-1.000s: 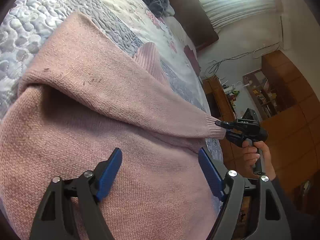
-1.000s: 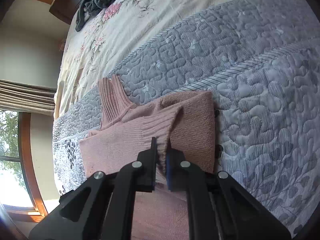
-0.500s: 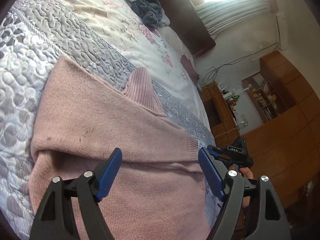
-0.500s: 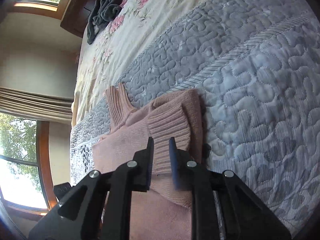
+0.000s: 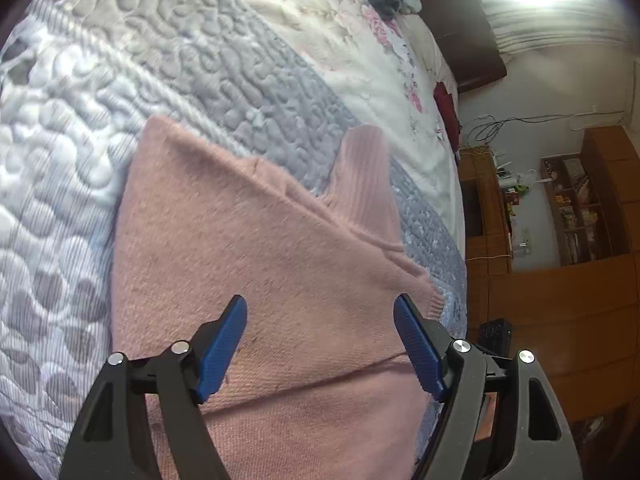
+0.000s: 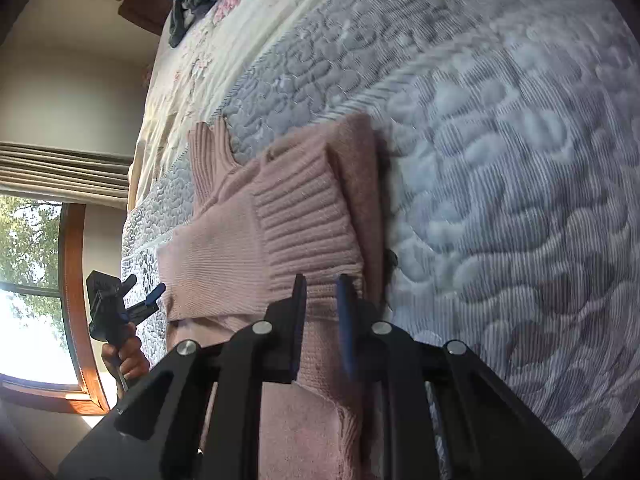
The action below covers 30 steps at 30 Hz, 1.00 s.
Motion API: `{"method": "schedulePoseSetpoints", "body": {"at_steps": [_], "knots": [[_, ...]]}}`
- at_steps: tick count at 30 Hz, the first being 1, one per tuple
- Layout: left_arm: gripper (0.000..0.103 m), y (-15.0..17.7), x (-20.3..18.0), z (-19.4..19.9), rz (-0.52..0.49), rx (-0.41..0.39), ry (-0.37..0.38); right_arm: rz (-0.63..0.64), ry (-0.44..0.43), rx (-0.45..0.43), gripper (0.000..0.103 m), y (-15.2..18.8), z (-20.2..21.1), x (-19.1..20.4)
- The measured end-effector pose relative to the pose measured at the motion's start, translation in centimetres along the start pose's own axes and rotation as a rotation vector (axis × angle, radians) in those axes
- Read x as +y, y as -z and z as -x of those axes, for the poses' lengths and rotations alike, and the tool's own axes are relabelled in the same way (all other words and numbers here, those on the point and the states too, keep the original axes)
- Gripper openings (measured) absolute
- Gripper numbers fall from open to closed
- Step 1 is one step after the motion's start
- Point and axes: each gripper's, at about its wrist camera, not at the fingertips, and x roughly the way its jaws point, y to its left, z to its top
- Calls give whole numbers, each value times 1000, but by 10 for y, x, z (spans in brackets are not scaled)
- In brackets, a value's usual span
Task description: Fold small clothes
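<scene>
pink sweater [image 5: 256, 280] folded on quilt [image 5: 80, 160] | left gripper [image 5: 320, 312] jaws wide, above it | right gripper [image 6: 322, 280] jaws parted, ribbed cuff [image 6: 304, 224] just beyond tips

one pink sweater [image 5: 280, 280], two hand-held grippers [image 5: 320, 344]

Right gripper [image 6: 322, 304] let go of the sleeve cuff [image 6: 304, 220]: jaws were clamped on it 1 s ago, now parted with the cuff lying flat across the pink sweater [image 5: 260, 280]. In the left wrist view the right gripper slid from 3 toward 5 o'clock, mostly out of sight. Left gripper [image 5: 320, 320] unchanged.
</scene>
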Motion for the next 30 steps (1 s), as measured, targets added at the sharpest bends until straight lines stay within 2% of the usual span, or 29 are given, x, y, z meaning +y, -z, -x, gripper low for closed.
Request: {"method": "schedulePoseSetpoints", "body": {"at_steps": [3,4,5,10,15,17,22,24,26,30], "knots": [[78,-42,-35,-13,-99,-15,-14,95,-58,-37,25,-36,0,46],[78,-57,-43,-23,-106,-13,-4,110,-73,-39,31,-52,-7,61],[79,-72,-48,-36,-106,-6,4,121,-88,-30,36,-67,-18,72],[78,-120,-50,-109,-67,39,5,84,-111,5,37,-138,-96,106],[75,-128,-31,-145,9,12,23,111,-68,16,37,-168,-159,121],[71,-128,-25,-152,8,13,19,120,-62,6,37,-174,-173,125],[70,-130,-13,-157,19,14,68,157,-52,16,37,-182,-195,131],[70,-131,-11,-156,20,18,84,197,6,23,9,-182,-197,137],[70,-133,-11,-157,14,21,84,195,52,-33,7,-185,-186,132],[71,-136,-20,-162,-12,29,73,175,17,-75,7,-184,-163,119]]}}
